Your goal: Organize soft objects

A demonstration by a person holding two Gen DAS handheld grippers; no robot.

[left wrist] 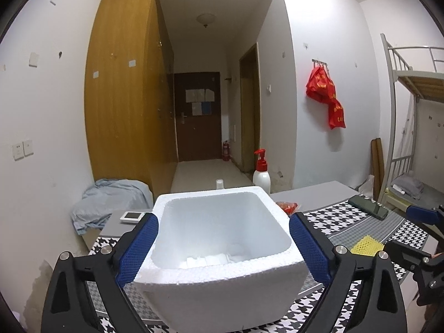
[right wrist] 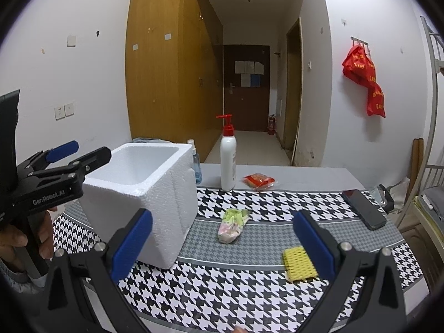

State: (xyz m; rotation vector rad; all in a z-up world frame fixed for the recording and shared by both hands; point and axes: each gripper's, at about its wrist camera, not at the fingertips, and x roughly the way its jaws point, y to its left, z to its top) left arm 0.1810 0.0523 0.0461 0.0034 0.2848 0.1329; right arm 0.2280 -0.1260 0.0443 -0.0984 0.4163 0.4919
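Note:
A white foam box stands on the houndstooth table cloth; it also shows in the right wrist view. My left gripper straddles the box, its blue pads against the box's side walls. White pieces lie in the box's bottom. My right gripper is open and empty above the cloth. A yellow foam net lies by its right finger. A pale green and pink soft packet lies between the fingers, farther off. A red packet lies behind.
A white pump bottle with a red top and a small blue spray bottle stand behind the box. A black phone lies at the right. A small white device sits left of the box. A bunk bed stands at the right.

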